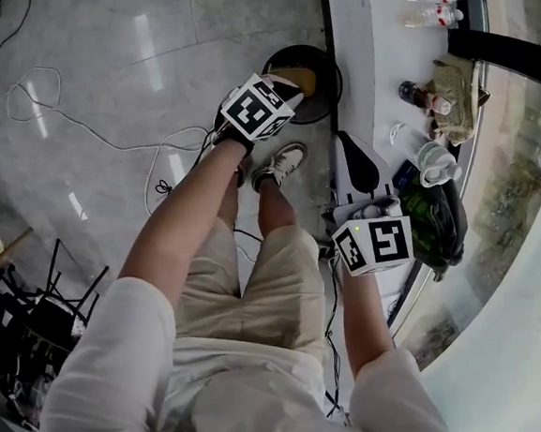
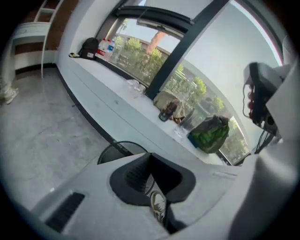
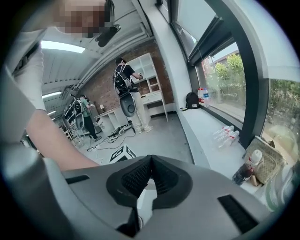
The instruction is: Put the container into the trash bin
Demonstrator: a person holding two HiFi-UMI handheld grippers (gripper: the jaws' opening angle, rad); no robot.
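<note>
A round black trash bin (image 1: 329, 103) stands on the floor against the white window ledge (image 1: 377, 69). A tan thing (image 1: 301, 79) lies inside it; I cannot tell whether it is the container. My left gripper (image 1: 294, 94) hangs over the bin's near rim, its jaws shut with nothing between them. In the left gripper view the left gripper (image 2: 150, 155) has its pads meeting, and the bin's rim (image 2: 115, 149) shows just beyond. My right gripper (image 1: 345, 142) is held beside the ledge, shut and empty; the right gripper view shows the right gripper (image 3: 150, 158) with its pads together.
On the ledge lie a clear bottle (image 1: 424, 156), a dark green bag (image 1: 435, 220), a tan bag (image 1: 458, 100) and several small bottles (image 1: 437, 10). White cables (image 1: 36, 96) run over the grey floor. Chairs (image 1: 51, 309) stand at the lower left. A person with a backpack (image 3: 125, 89) stands far off.
</note>
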